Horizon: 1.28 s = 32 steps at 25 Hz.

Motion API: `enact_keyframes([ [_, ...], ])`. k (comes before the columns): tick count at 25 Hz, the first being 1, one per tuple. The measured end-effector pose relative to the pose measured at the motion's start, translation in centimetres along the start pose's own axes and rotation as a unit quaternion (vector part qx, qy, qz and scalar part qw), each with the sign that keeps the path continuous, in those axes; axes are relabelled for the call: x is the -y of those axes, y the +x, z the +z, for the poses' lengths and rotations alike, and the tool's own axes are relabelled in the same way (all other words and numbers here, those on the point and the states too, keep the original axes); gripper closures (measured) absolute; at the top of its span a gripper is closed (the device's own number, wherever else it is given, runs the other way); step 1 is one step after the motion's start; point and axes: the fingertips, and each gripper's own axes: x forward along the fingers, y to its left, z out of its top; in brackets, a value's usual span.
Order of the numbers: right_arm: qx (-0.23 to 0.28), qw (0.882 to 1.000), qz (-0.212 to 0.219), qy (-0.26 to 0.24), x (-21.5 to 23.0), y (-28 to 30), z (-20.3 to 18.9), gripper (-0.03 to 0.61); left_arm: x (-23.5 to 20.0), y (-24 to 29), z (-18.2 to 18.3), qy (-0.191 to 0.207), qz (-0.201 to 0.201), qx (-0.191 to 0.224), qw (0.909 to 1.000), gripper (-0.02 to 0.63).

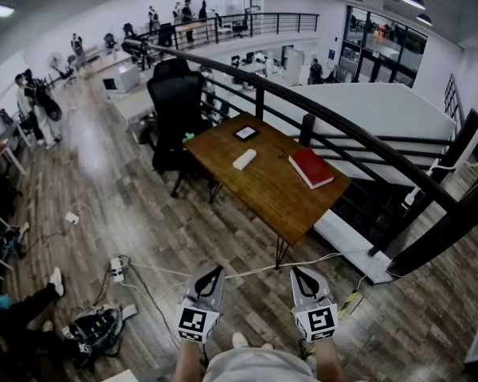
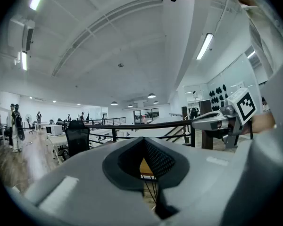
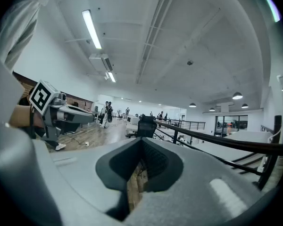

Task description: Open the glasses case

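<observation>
The white oblong glasses case (image 1: 244, 159) lies closed near the middle of a wooden table (image 1: 279, 201), well ahead of me. Both grippers hang low over the floor, held level and side by side, far short of the table. My left gripper (image 1: 213, 270) has its jaws together with nothing between them, as the left gripper view (image 2: 142, 139) also shows. My right gripper (image 1: 299, 270) is likewise shut and empty (image 3: 141, 139). Each gripper view shows the other gripper beside it: the right gripper (image 2: 221, 121) and the left gripper (image 3: 68, 113).
A red book (image 1: 311, 168) and a small black framed device (image 1: 245, 132) also lie on the table. A black office chair (image 1: 175, 110) stands at its far left corner. A dark railing (image 1: 358, 134) runs behind the table. Cables and a bag (image 1: 95, 329) lie on the floor at left.
</observation>
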Motion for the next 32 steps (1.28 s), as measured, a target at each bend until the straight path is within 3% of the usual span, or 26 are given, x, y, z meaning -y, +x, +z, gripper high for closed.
enact_keyframes([
  [7,0.013,1.0,0.005,0.02,-0.6,1.2,-0.2,0.575,-0.7,0.2,-0.2,0.004,0.001,0.003,1.0,0.594],
  [18,-0.004,1.0,0.012,0.012,-2.3,7.9,-0.7,0.575,-6.7,2.6,-1.1,-0.006,0.011,0.01,0.9999,0.594],
  [27,-0.003,1.0,0.004,0.008,0.9,16.1,-0.5,0.575,-11.4,9.4,-1.4,-0.007,0.0,0.008,0.9999,0.594],
  [32,-0.001,1.0,0.022,0.008,3.5,21.6,0.0,0.575,-14.0,14.3,-1.2,-0.004,0.004,-0.002,1.0,0.594],
])
